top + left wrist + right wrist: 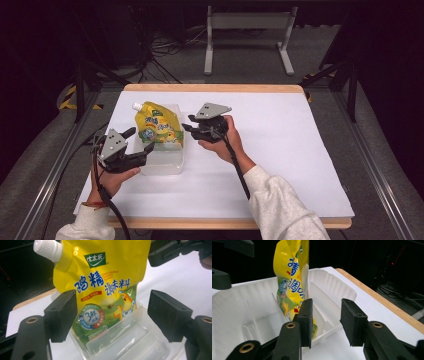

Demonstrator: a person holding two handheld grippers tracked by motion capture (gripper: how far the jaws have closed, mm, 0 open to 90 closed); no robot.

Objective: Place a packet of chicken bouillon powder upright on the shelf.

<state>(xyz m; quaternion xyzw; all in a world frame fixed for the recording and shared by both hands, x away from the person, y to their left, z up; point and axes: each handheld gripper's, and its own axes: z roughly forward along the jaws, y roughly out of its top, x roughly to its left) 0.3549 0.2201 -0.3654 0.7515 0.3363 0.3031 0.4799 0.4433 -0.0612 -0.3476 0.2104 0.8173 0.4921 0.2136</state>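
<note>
A yellow spouted pouch (pixel 159 127) with a white cap stands leaning in a clear plastic tray (pixel 162 162) on the left half of the table. My left gripper (pixel 140 141) is at the tray's near left corner. It is open, its pads (pixel 63 315) standing apart on either side of the pouch (pixel 100 290) without touching it. My right gripper (pixel 190 129) is just right of the tray and points at it. It is open too, with nothing between its jaws (pixel 325 317). Past them are the tray's wall (pixel 329 290) and the pouch (pixel 290 282) edge-on.
A white sheet (pixel 280 150) covers the wooden table (pixel 215 88), with free room to the right of my hands. A grey metal stand (pixel 247 22) and cables lie on the floor beyond the far edge. Metal rails run along both sides.
</note>
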